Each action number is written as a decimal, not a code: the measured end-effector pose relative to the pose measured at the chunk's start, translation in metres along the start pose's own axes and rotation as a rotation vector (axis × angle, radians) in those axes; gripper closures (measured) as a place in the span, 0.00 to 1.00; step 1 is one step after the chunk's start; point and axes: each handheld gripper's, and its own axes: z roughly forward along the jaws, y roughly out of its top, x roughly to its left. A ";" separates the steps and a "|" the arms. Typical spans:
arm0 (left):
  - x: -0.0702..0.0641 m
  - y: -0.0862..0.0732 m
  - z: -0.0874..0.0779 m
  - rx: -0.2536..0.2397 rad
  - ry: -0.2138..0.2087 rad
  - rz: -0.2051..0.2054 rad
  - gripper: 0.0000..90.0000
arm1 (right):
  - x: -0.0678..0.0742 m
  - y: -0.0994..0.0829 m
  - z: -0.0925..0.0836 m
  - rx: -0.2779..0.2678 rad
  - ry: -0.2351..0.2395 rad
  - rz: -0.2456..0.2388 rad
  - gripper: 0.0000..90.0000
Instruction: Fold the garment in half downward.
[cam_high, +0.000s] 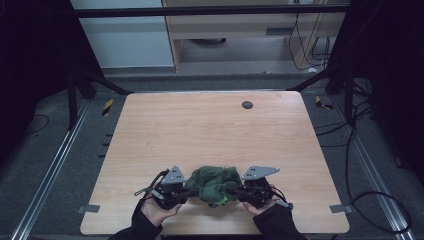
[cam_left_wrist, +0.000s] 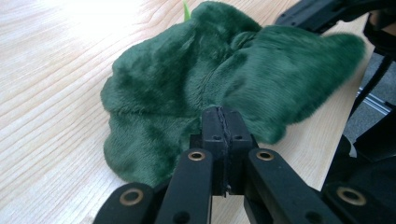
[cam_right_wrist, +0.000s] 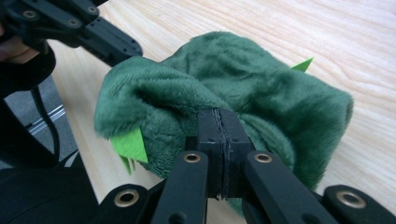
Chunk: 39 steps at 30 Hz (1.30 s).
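1. Left gripper (cam_left_wrist: 223, 122): jaws pressed together, pad faces meeting. The tips sit against the near edge of the green plush cloth (cam_left_wrist: 224, 84); cannot tell if any fabric is pinched between them.
2. Right gripper (cam_right_wrist: 219, 123): jaws likewise closed flat on each other, tips at the cloth edge (cam_right_wrist: 224, 93); whether it is pinching fabric is unclear.
3. High view: left gripper (cam_high: 186, 191) touches the cloth's left side, right gripper (cam_high: 235, 190) its right side, and both point inward at each other.
4. The cloth (cam_high: 215, 184) is a dark green fuzzy bundle, crumpled, lying on the wooden table (cam_high: 210, 125) near the front edge, between the two grippers.
5. Light green felt bits (cam_right_wrist: 130, 144) stick out of the cloth, one at its lower left in the right gripper view and a small tip (cam_right_wrist: 302, 64) on the far side.
6. Hands (cam_high: 157, 210) in dark sleeves hold both tools from the bottom of the high view.
7. A small dark round disc (cam_high: 247, 104) sits on the far part of the table, well apart from the cloth.
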 end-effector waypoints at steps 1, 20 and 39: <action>0.000 0.000 0.000 0.002 0.001 -0.002 1.00 | 0.001 -0.001 0.000 0.004 0.004 0.001 0.99; 0.013 0.007 0.011 0.003 0.027 -0.063 0.99 | -0.001 0.005 -0.005 -0.059 -0.009 0.017 0.98; -0.002 -0.013 0.037 0.130 0.035 0.007 0.99 | -0.001 -0.016 0.017 0.063 -0.016 0.000 0.98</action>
